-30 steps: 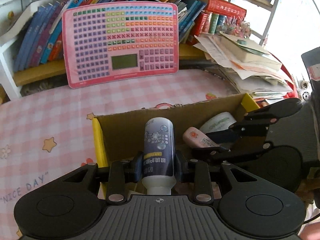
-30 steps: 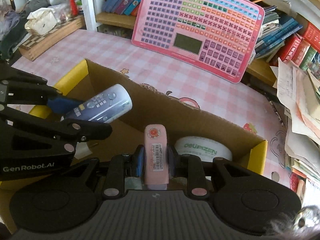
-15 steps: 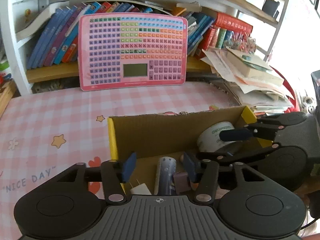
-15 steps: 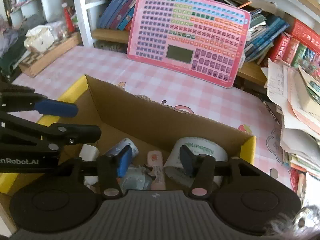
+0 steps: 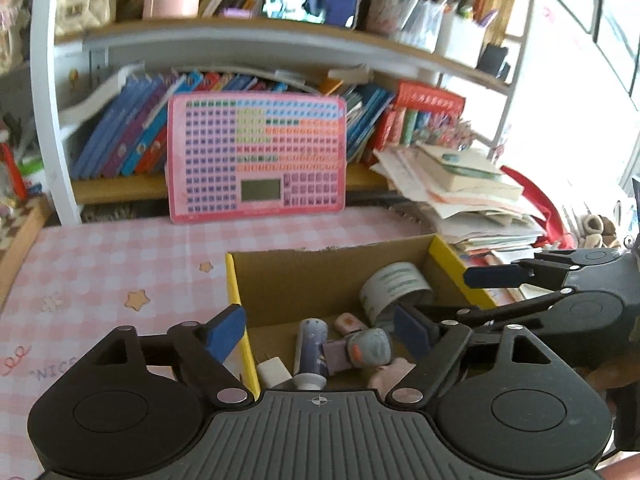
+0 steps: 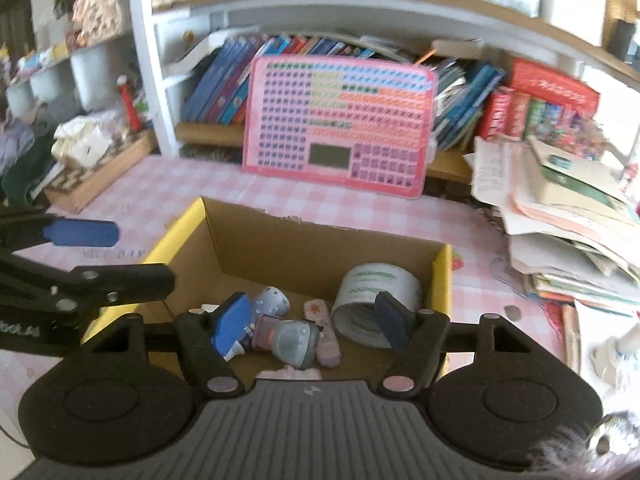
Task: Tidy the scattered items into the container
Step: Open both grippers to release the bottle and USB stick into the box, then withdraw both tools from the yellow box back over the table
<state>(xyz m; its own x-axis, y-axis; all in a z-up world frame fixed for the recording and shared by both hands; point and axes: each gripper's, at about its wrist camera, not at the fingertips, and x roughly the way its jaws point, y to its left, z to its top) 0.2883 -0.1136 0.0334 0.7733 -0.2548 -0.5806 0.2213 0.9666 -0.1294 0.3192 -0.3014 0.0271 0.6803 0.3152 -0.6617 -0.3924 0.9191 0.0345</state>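
1. Our left gripper (image 5: 320, 330) and right gripper (image 6: 312, 322) both hang above the cardboard box (image 5: 324, 276), jaws spread wide, empty.
2. Blue bottle (image 5: 310, 346), pink tube (image 6: 318, 314) and tape roll (image 6: 376, 292) lie inside the box.
3. We judge both grippers free for whatever remains.

Matt brown cardboard box (image 5: 304, 280)

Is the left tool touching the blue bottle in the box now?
Apart. The left wrist view shows the left tool open above the box; the blue bottle lies free on its floor.
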